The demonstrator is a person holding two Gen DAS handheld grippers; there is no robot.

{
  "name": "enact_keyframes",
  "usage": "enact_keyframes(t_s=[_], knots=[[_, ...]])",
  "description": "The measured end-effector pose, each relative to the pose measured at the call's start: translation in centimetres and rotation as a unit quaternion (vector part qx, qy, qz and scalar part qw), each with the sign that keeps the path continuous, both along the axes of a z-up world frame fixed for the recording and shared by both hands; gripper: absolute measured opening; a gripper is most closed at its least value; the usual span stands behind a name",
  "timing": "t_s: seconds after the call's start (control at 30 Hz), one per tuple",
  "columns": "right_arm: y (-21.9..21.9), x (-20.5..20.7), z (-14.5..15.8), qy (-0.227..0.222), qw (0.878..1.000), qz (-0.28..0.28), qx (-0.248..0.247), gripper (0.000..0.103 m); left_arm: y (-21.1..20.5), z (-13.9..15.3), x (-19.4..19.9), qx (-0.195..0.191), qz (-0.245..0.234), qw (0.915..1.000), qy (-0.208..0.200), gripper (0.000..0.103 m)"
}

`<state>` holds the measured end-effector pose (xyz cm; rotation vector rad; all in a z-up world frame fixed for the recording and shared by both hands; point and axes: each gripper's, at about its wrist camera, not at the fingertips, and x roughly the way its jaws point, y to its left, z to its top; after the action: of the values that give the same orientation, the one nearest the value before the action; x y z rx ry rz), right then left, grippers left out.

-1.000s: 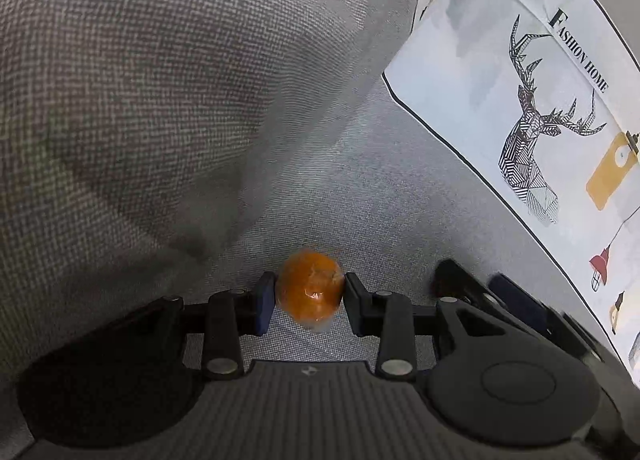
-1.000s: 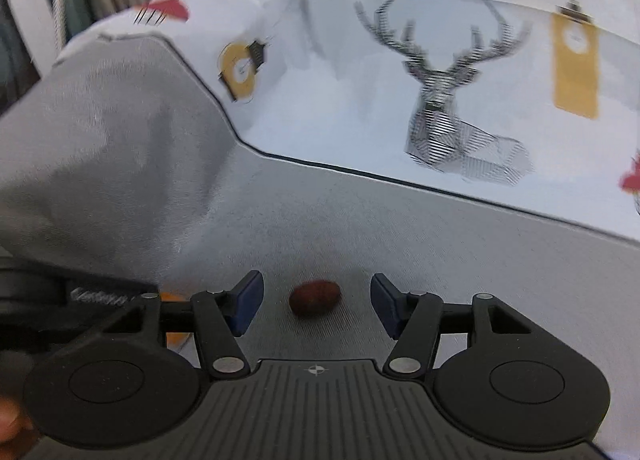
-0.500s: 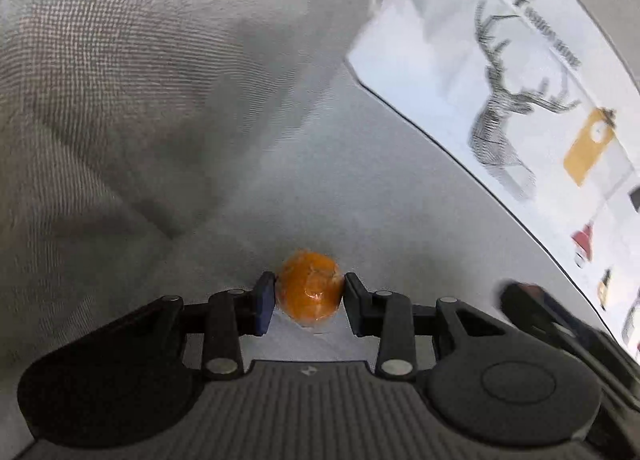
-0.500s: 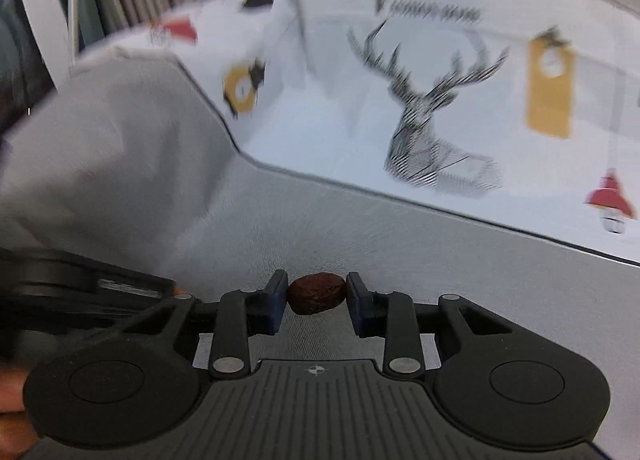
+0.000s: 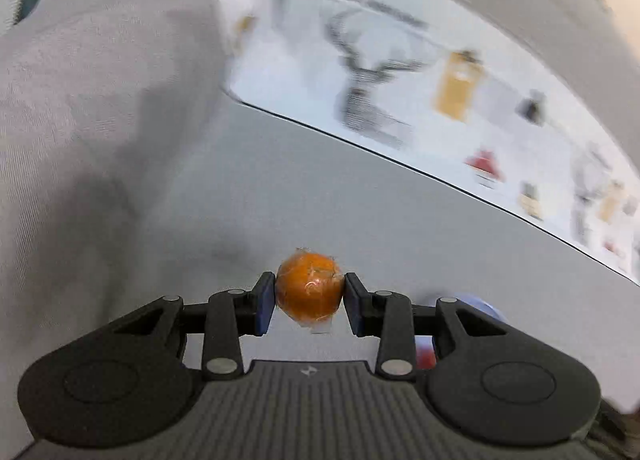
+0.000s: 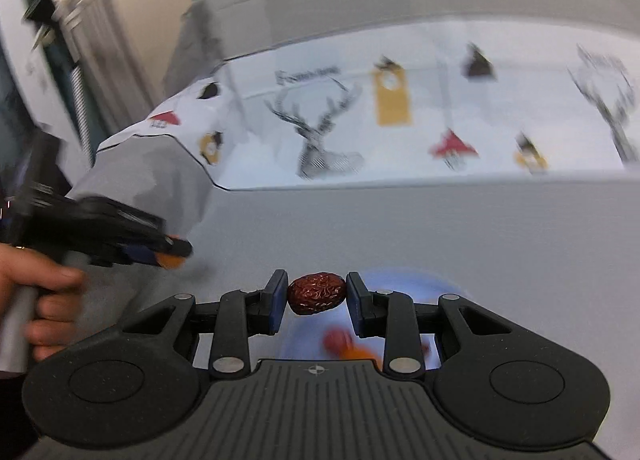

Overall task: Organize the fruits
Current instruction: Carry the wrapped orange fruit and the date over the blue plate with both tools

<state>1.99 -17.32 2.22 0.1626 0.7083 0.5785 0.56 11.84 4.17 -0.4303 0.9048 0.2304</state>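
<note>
Moved: both tools are up off the grey surface (image 6: 460, 228) now.
Left tool (image 5: 309, 298): clamped on the orange fruit (image 5: 309, 292).
Right tool (image 6: 317, 296): clamped on the red date (image 6: 317, 294), blue plate (image 6: 404, 280) at 6 o'clock.

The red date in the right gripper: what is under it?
Under the red date lies a blurred pale blue plate holding a red piece and an orange piece. The right gripper covers the rest of the plate.

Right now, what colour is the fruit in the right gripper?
Dark reddish-brown with a wrinkled, glossy skin: the dried date, clearest in the right wrist view.
</note>
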Motion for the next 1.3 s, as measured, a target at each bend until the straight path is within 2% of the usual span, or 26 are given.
enact_keyframes(t_s=[0.1,0.17,0.23,0.27,0.33,0.43,0.57,0.83,1.07,1.2,1.3], knots=[[-1.2,-1.1,-1.5,0.037,0.999,-0.016,0.010,0.033,-3.6,0.3,-2.0,0.012,-0.035,0.9992,-0.018,0.040],[-1.5,-1.6,-1.2,0.012,1.000,-0.012,0.002,0.033,-5.6,-0.8,-3.1,0.027,-0.053,0.9979,-0.028,0.040],[-1.8,-1.8,-1.3,-0.012,1.000,-0.016,-0.024,0.033,-6.7,-2.5,-3.3,0.049,-0.058,0.9971,-0.003,0.040],[-2.1,-1.8,-1.6,-0.012,0.999,-0.020,-0.029,0.033,-6.7,-3.1,-2.9,0.043,-0.051,0.9977,0.015,0.040],[-3.2,-1.5,-2.1,-0.005,0.999,-0.033,-0.034,0.033,-6.1,-3.5,-2.1,0.026,-0.044,0.9986,0.015,0.040],[-4.5,-0.8,-2.4,0.002,0.998,-0.051,-0.031,0.033,-6.2,-3.9,-1.3,0.055,-0.040,0.9975,0.020,0.040],[-5.8,0.1,-3.0,0.010,0.997,-0.074,-0.031,0.033,-6.2,-4.4,-0.3,0.037,-0.043,0.9982,0.019,0.040],[-6.5,0.4,-3.4,0.011,0.996,-0.074,-0.039,0.033,-8.4,-4.2,0.6,0.055,-0.087,0.9946,-0.008,0.040],[-6.3,0.5,-3.6,0.017,0.997,-0.066,-0.042,0.033,-8.8,-4.3,0.5,0.051,-0.093,0.9943,-0.008,0.040],[-5.7,0.5,-3.8,0.020,0.997,-0.058,-0.047,0.033,-8.9,-4.6,0.5,0.028,-0.109,0.9936,-0.001,0.040],[-5.3,0.5,-3.9,0.023,0.997,-0.052,-0.050,0.033,-9.6,-5.1,0.8,0.002,-0.144,0.9895,0.011,0.040]])
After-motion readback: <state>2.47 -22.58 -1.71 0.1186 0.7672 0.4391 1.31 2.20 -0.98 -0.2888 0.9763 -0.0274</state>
